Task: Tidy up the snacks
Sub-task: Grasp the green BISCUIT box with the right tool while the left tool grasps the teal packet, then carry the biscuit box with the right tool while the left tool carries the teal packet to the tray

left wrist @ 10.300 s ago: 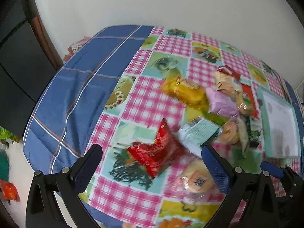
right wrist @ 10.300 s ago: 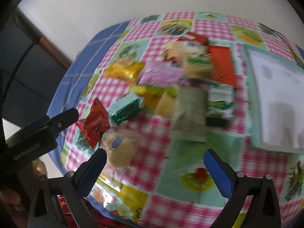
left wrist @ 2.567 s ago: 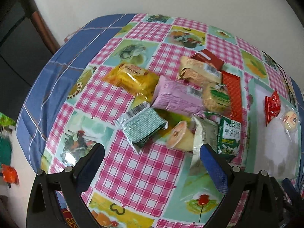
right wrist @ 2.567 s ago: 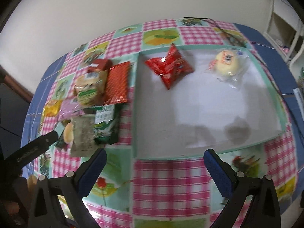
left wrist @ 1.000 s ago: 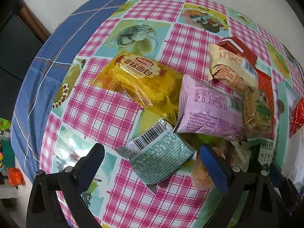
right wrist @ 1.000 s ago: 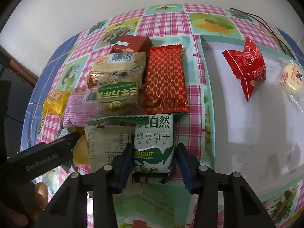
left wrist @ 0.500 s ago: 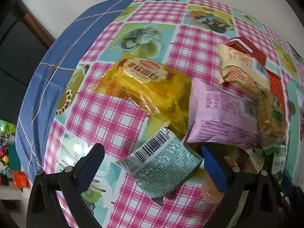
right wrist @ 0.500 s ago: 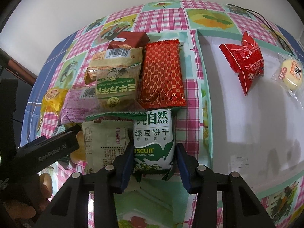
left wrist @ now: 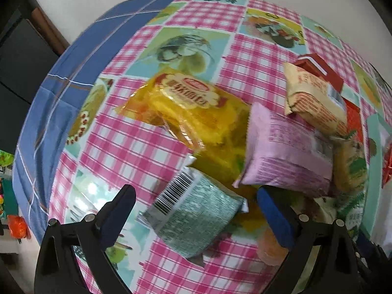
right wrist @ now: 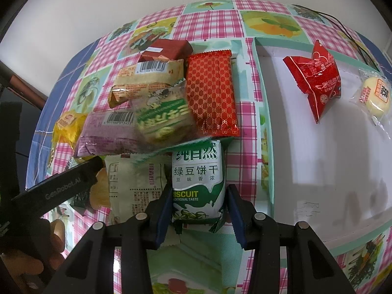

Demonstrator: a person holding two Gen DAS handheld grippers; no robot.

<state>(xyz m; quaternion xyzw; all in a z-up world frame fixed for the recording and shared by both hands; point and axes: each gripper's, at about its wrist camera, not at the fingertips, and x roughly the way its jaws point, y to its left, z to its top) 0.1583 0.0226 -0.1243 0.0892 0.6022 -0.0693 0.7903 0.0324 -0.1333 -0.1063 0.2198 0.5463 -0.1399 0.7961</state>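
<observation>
- Right hand-held gripper (right wrist: 199, 207) clamped on the green-and-white biscuit packet (right wrist: 197, 180)
- Left hand-held gripper (left wrist: 196, 210) open, straddling the teal packet (left wrist: 193, 216), pads clear of it

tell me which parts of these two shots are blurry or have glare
Left wrist view: the silver-green packet between the open fingers is motion-smeared, and glare sits on the tablecloth beside it. Right wrist view: the green biscuit packet reads sharp, the green-lettered clear packet behind it is smeared, and soft shadows fall in the white tray.
</observation>
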